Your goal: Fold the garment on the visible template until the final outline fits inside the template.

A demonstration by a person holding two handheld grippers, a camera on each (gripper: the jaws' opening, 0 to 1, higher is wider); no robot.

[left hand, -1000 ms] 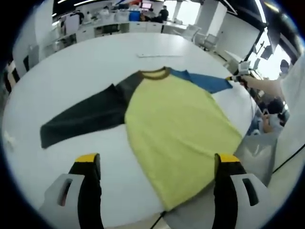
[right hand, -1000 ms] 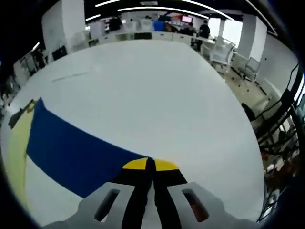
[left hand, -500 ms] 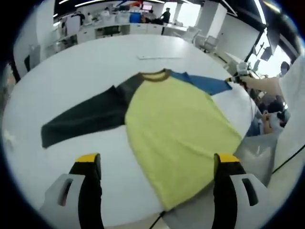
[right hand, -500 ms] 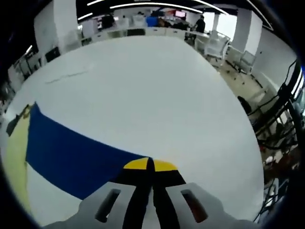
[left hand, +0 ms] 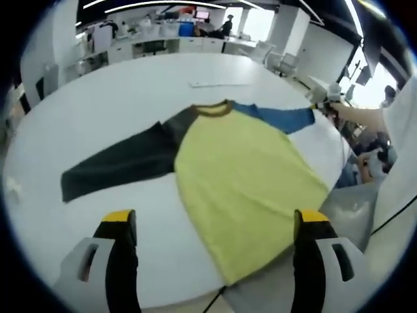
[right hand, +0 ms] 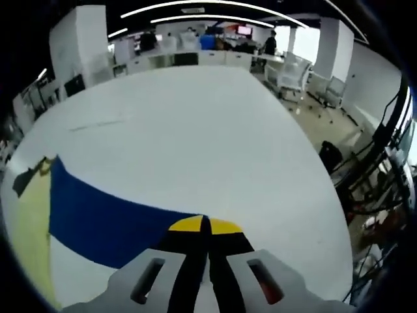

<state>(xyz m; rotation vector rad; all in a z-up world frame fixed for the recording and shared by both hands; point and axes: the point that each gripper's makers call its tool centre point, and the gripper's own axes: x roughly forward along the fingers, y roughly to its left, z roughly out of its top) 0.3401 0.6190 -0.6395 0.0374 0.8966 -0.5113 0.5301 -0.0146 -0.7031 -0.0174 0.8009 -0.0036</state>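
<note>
blue sleeve (right hand: 111, 218) pulled slightly straighter by right gripper (right hand: 205, 228).

A long-sleeved shirt (left hand: 242, 182) was seen spread flat on a white round table (left hand: 117, 91), its yellow body flanked by a dark sleeve (left hand: 120, 166) and a blue sleeve (left hand: 277, 117). The left gripper (left hand: 215, 225) was held above the near table edge, jaws wide apart. The blue cuff was pinched by the right gripper (left hand: 320, 107).

Left gripper view overlooks the shirt (left hand: 244, 166) from high; right gripper view skims its blue sleeve (right hand: 111, 218).
</note>
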